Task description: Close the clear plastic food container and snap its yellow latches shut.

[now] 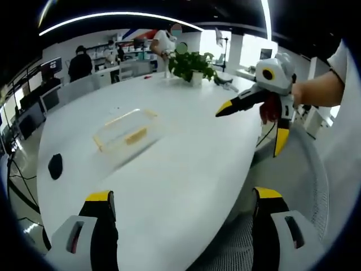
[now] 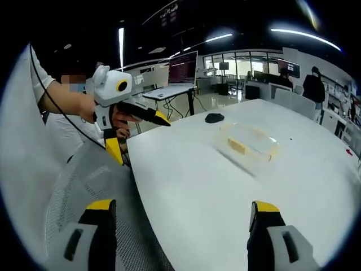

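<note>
The clear plastic container (image 1: 127, 131) with yellow latches lies on the white table (image 1: 192, 164), blurred, so whether its latches are snapped cannot be told. My left gripper (image 1: 183, 194) hangs open over the table's near edge, well short of the container. My right gripper (image 1: 251, 130) comes in from the right, held by a hand, jaws spread wide and holding nothing. In the right gripper view the container (image 2: 246, 142) sits past my open right gripper (image 2: 183, 205), and the left gripper (image 2: 140, 135) shows open at the left, off the table (image 2: 225, 186) edge.
A small black object (image 1: 55, 165) (image 2: 214, 117) rests near the table's edge beyond the container. A potted plant (image 1: 193, 66) stands at the far end. A grey mesh chair (image 1: 307, 169) (image 2: 84, 175) sits by the near edge. People stand at desks behind.
</note>
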Tool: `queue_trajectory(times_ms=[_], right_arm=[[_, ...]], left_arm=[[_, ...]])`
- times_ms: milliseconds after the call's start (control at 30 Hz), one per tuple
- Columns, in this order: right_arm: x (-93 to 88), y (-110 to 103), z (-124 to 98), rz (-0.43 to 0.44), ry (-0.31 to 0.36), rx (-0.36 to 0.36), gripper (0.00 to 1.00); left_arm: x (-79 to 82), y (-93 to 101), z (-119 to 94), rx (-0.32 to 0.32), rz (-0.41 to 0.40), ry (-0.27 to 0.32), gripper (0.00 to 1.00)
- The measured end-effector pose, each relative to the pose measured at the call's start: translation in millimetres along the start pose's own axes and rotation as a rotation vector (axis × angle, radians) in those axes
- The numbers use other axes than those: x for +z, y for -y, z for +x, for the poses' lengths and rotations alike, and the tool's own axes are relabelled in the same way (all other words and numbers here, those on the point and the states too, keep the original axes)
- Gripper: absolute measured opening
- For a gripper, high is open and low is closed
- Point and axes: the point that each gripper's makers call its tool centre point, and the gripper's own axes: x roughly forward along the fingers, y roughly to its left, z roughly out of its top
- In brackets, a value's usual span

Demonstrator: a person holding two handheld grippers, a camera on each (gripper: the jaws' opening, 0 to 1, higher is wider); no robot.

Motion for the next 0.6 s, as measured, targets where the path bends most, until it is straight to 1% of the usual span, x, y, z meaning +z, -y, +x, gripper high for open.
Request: queue_trajectory(times_ms=[133, 167, 333, 500, 600], right_arm=[[0.3, -5, -4, 0.008, 0.019, -0.012, 0.99], [0.8, -5, -5, 0.010, 0.024, -0.014, 0.99], [1.1, -10, -6, 0.000, 0.032, -0.022, 0.99], [3.9, -12, -6, 0.027, 0.065, -0.034, 0.99], [3.4, -15, -6, 0.033, 0.078, -0.039, 0.99]], left_arm=[[-5.1, 3.3, -2, 0.002, -0.004, -0.010, 0.99], [-6.6, 3.3, -2, 0.001, -0.013, -0.005, 0.99], [-14.1, 8.6, -4, 0.000, -0.021, -0.012, 0.98], [-16.0, 14.2, -6, -0.001, -0.041, -0.001, 0.98], [-19.9, 17.3, -5, 0.000, -0.043, -0.001, 0.98]])
